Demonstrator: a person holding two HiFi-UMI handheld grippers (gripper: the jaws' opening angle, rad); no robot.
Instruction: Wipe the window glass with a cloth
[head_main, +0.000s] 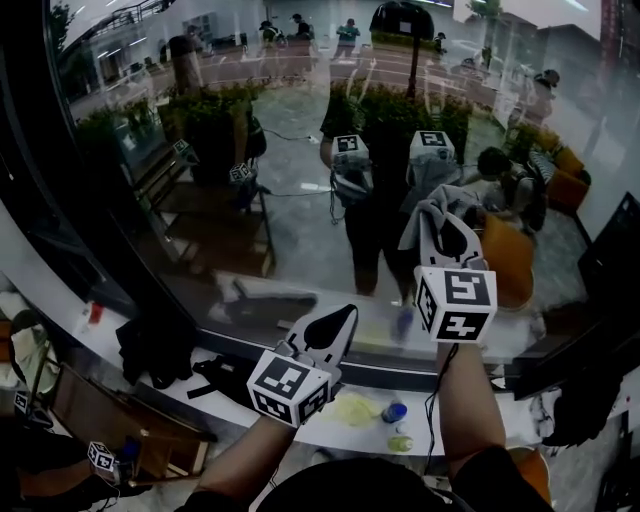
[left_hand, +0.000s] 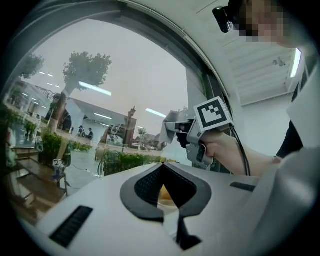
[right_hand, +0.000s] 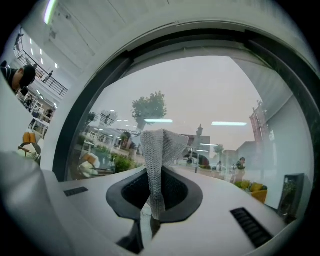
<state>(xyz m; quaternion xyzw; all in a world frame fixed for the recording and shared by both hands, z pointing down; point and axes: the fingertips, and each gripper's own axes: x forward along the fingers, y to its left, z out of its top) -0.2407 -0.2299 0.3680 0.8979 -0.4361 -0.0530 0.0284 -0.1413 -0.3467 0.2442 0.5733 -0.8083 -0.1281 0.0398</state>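
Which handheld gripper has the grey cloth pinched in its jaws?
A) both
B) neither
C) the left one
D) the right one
D: the grey cloth stands clamped between the jaws of the right gripper, while the left gripper is shut on nothing.

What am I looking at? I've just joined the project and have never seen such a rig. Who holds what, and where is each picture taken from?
There is no robot here. A person holds a gripping tool in each hand, each carrying a marker cube. The head view looks down from the person's head at both tools in front of the window glass. The other two views ride on the tools and look along their jaws. The right tool is shut on a grey cloth, held up near the glass. The left tool has its jaws together and holds nothing. Below, a white ledge carries a few small items.
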